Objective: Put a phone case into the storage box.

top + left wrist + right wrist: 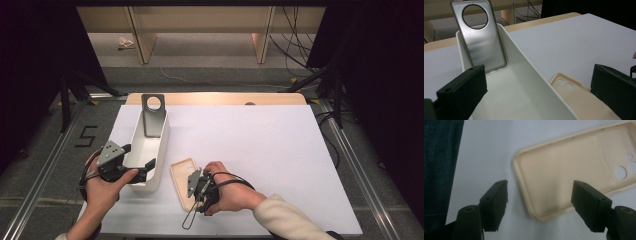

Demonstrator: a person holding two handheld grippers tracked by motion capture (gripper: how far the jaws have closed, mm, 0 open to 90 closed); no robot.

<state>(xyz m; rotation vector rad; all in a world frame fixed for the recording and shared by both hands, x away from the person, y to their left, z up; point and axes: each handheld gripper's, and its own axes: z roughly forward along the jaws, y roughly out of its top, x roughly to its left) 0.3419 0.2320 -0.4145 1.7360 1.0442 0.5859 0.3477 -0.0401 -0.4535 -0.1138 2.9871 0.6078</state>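
Observation:
A beige phone case (182, 175) (569, 175) lies inside-up on the white table, just right of a long white bin (162, 145). A grey see-through phone case (152, 117) (482, 42) with a round camera hole leans upright against the bin's far end. My right gripper (194, 192) (539, 200) hovers open over the beige case's near corner, pads clear of it. My left gripper (137, 159) (537, 95) is open at the bin's near end. Its jaws straddle the bin's right wall (529, 72), one inside the bin, one over the beige case (579, 100).
The white table top (260, 150) stretches far to the right, with a wooden strip (215, 98) along its far edge. Blue denim (439, 170) lies past the table's near edge. Dark stands and cables (320, 75) surround the table on the floor.

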